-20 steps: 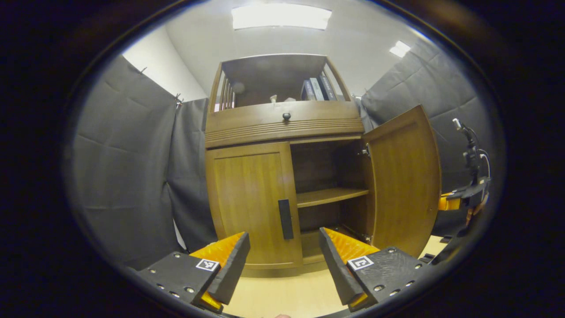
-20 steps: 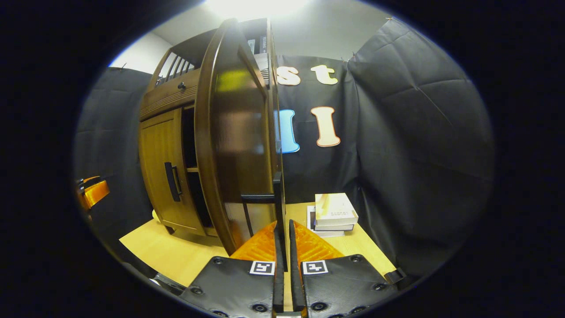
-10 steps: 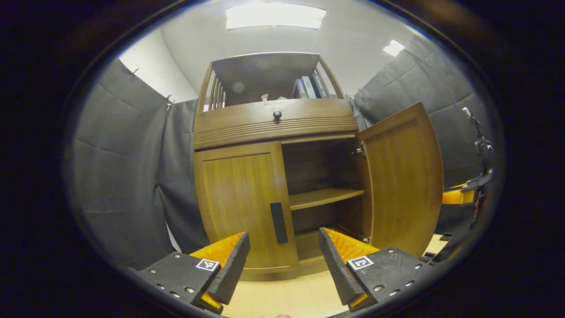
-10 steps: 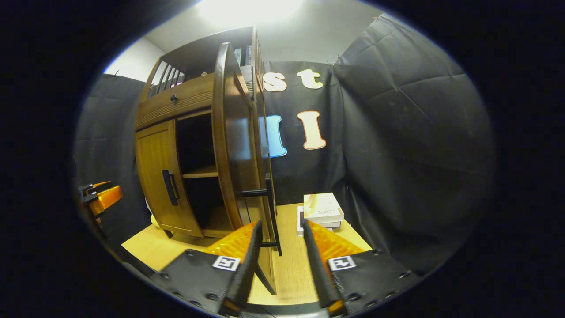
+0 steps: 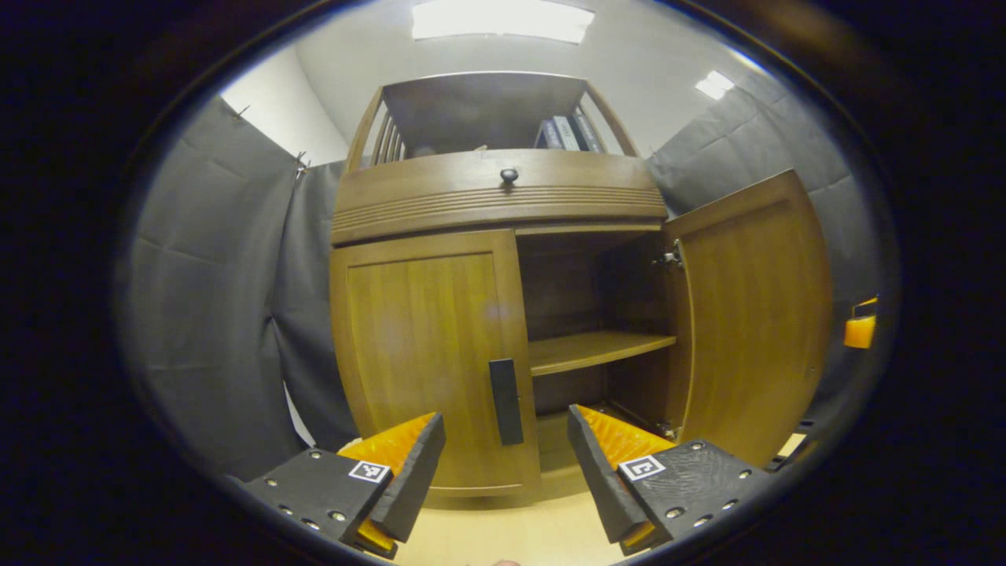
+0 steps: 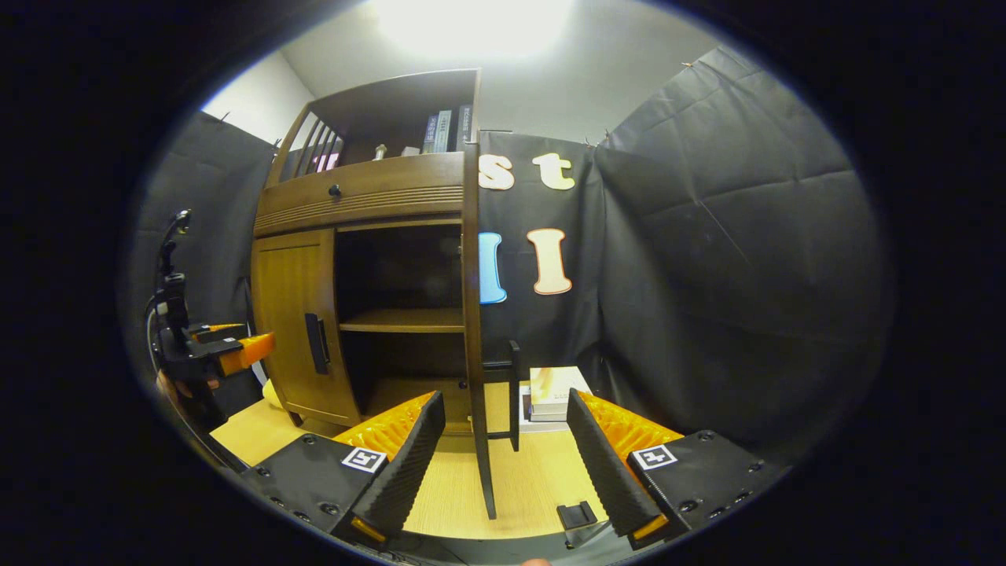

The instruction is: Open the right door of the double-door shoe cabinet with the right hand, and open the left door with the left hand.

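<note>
booth cloth behind; right door (image 5: 750,314) open, left door (image 5: 428,354) stiff on hinges, my left gripper (image 5: 507,464) fingers spread toward its slim handle (image 5: 506,402).

left gripper view facing cabinet (image 5: 503,314) front, right gripper view rightward

Right gripper (image 6: 503,464) gapes before edge-on right door (image 6: 474,330).

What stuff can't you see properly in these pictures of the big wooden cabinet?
- Behind the shut left door: hidden by the door itself, left gripper view.
- The books on the top shelf: too small to tell titles, and partly hidden by the cabinet's top rail.
- The stack of books on the floor: part hidden behind the open right door, right gripper view.
- The right gripper, left gripper view: cut off by the edge.
</note>
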`<action>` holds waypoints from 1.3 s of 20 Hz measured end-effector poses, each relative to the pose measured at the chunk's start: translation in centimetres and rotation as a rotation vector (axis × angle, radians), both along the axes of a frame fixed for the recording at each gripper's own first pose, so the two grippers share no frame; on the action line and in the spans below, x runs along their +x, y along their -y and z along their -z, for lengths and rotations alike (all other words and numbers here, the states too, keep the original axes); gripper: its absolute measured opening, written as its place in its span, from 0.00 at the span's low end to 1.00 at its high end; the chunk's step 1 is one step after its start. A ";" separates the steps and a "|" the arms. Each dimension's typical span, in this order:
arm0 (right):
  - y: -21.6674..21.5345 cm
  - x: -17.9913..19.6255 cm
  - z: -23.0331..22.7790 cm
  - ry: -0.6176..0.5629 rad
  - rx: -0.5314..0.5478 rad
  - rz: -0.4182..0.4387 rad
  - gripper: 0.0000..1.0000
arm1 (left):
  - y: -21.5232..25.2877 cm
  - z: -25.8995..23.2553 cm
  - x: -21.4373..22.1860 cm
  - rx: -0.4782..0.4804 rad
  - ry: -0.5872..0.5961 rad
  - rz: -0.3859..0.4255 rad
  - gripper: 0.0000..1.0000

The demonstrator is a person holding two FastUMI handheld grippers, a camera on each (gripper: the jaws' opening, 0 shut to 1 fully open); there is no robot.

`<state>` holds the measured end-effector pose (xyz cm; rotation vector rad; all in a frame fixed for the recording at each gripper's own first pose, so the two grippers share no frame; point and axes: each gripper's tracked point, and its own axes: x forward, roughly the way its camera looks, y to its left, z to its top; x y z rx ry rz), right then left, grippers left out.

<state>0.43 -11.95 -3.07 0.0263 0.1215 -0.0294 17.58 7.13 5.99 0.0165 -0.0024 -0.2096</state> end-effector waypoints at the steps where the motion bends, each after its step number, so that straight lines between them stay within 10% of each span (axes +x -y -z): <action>1: -0.5 -0.1 -0.2 0.005 0.001 0.002 0.98 | 0.0 0.2 1.2 -0.002 -0.003 -0.002 0.92; 15: -4.4 0.5 1.2 -0.045 -0.016 0.069 0.98 | 1.5 5.5 13.7 -0.040 -0.093 0.037 0.92; 21: -5.3 0.7 1.5 -0.055 -0.056 0.055 0.98 | 3.1 6.8 16.1 -0.039 -0.103 0.050 0.70; 26: -5.7 0.6 1.4 -0.048 -0.053 0.025 0.98 | 3.6 6.9 15.2 -0.042 -0.142 0.054 0.27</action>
